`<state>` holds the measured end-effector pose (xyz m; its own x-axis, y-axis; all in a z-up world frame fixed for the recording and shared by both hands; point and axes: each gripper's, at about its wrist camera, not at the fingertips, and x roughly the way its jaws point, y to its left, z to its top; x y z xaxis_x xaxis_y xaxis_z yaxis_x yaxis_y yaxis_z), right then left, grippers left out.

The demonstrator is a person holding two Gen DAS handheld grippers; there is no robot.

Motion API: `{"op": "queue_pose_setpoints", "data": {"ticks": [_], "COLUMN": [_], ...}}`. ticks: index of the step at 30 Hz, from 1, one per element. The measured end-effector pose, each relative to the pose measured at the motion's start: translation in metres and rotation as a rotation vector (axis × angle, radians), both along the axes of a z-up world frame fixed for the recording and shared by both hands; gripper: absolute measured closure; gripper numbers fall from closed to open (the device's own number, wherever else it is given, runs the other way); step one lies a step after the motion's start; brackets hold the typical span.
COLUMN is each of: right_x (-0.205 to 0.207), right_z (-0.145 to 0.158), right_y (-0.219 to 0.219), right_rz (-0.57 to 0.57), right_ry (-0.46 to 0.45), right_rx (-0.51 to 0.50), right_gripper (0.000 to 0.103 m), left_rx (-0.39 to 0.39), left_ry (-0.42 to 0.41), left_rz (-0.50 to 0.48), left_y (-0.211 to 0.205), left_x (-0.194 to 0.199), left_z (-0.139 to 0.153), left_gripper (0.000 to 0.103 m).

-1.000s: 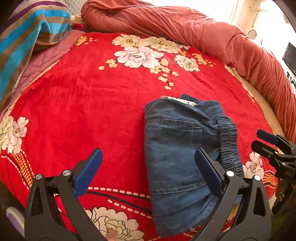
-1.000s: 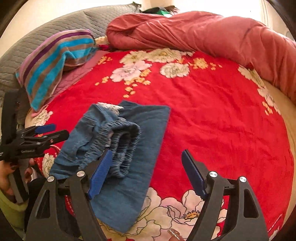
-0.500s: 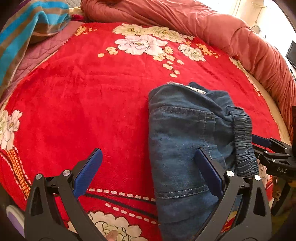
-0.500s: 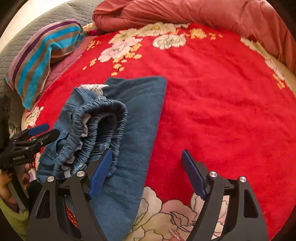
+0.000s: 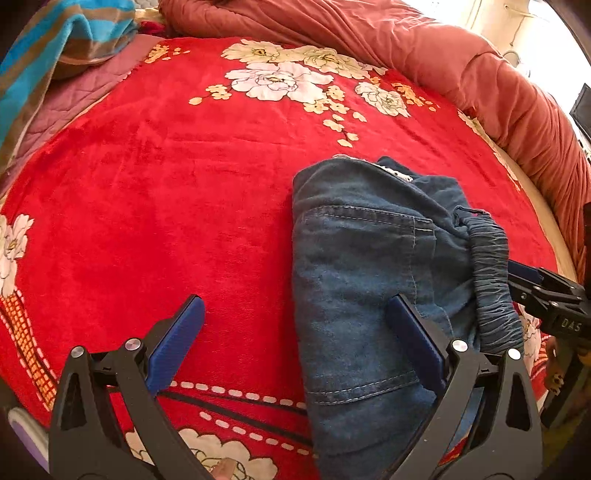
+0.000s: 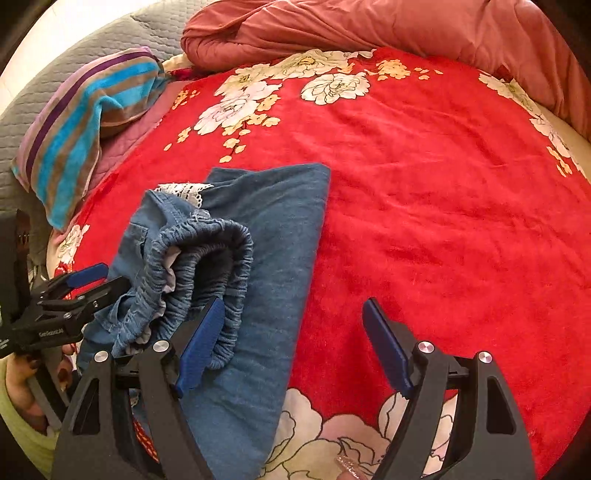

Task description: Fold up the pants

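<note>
Folded blue denim pants (image 5: 362, 273) lie on a red flowered bedspread (image 5: 166, 192); they also show in the right wrist view (image 6: 280, 236). Their elastic waistband (image 6: 207, 266) is bunched and raised on top of the fold. My left gripper (image 5: 295, 332) is open and empty, its right finger over the pants' near edge. My right gripper (image 6: 295, 332) is open and empty, its left finger against the waistband. The right gripper shows at the right edge of the left wrist view (image 5: 532, 284), beside the waistband. The left gripper shows at the left in the right wrist view (image 6: 92, 280).
A striped blue and brown blanket (image 6: 77, 122) lies on a grey quilted headboard (image 6: 66, 70) at far left. A rolled salmon-pink duvet (image 6: 369, 29) runs along the far and right sides of the bed. A pink quilted cover (image 5: 74, 99) lies beside the blanket.
Both grippers have moved in closer to the pants. The waistband has bunched up higher. Both grippers have stayed open.
</note>
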<state>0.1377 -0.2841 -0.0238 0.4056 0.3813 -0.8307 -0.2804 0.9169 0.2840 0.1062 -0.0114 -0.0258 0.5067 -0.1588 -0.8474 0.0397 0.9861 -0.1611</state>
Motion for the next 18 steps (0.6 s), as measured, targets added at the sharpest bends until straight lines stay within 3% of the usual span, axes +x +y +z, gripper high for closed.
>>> {"op": "queue_pose_setpoints", "data": {"ticks": [12, 18], "right_x": [-0.006, -0.009], "right_z": [0.009, 0.007], "right_y": [0.002, 0.002], "right_rz": [0.016, 0.012], "right_ry": [-0.01, 0.002], "right_rx": [0.023, 0.026], "right_gripper": [0.027, 0.027], "left_rx": [-0.066, -0.054], "left_ry": [0.012, 0.015], "left_rz": [-0.045, -0.081], "left_y": [-0.012, -0.022], "left_x": [-0.003, -0.005], "left_z": [-0.001, -0.001], "left_gripper": [0.01, 0.01]}}
